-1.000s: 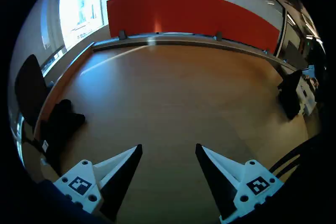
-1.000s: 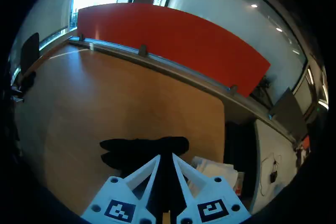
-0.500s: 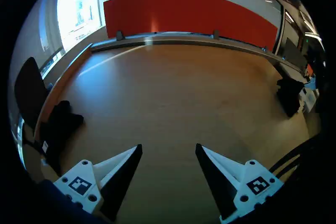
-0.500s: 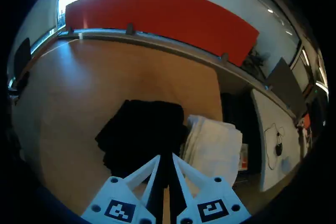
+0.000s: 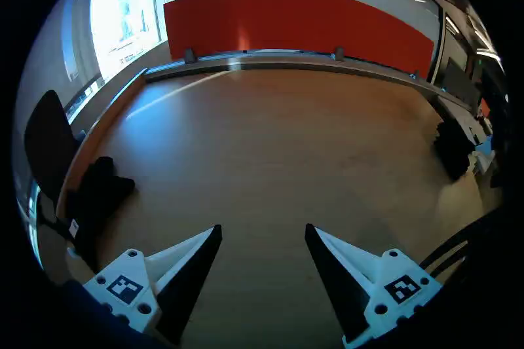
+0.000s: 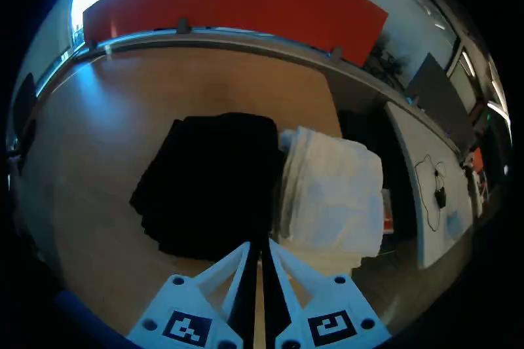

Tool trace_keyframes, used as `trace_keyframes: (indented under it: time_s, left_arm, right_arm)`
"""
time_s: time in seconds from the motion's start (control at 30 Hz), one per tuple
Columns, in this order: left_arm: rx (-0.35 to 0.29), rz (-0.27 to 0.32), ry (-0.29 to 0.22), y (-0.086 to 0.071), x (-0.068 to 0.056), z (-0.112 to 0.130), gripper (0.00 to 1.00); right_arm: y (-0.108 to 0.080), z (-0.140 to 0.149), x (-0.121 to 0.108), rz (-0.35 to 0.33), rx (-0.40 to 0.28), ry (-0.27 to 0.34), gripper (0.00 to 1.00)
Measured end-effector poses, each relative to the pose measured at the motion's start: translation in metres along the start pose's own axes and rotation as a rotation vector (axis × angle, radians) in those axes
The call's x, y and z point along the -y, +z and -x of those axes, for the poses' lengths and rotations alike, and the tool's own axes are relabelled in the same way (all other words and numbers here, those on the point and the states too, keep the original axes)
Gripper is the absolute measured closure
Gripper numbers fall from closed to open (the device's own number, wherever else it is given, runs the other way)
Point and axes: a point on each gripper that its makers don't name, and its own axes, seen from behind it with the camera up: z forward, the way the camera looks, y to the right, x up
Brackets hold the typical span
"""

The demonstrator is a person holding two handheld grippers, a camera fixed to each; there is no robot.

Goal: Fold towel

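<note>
Wood table (image 5: 275,146), red divider (image 5: 295,21) along far edge, bright window (image 5: 124,15) behind. Black towel (image 6: 203,185) lay flat near table's end, folded in layers, edges a bit uneven. Folded white towel (image 6: 334,192) sat right against it. R gripper (image 6: 259,243) was clenched, tips over black towel's near edge; couldn't tell if cloth was pinched. L gripper (image 5: 262,227) was released, fingers wide, over bare wood. L view added chair (image 5: 46,146) and dark bundle (image 5: 98,185) w/ small white tag, unreadable. R view added white desk (image 6: 426,185) w/ cable. Square markers on both grippers; no legible writing.
</note>
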Motion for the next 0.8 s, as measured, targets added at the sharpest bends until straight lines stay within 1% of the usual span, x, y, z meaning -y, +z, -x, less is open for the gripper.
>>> trace_keyframes:
  time_s: [0.37,0.5,0.6,0.8]
  left_arm:
    - [0.001,-0.008,0.015,-0.001,0.000,0.001,0.06]
    - [0.003,-0.011,0.013,-0.002,0.000,0.002,0.06]
    - [0.005,-0.011,0.010,-0.002,0.000,0.003,0.06]
    - [0.004,-0.012,0.014,-0.002,0.000,0.002,0.06]
  right_arm:
    - [0.019,0.023,-0.001,0.006,0.064,0.033,0.95]
    - [0.023,0.030,-0.001,0.005,0.082,0.043,0.95]
    - [0.026,0.033,-0.001,0.009,0.088,0.049,0.95]
    - [0.026,0.030,-0.001,0.015,0.074,0.061,0.95]
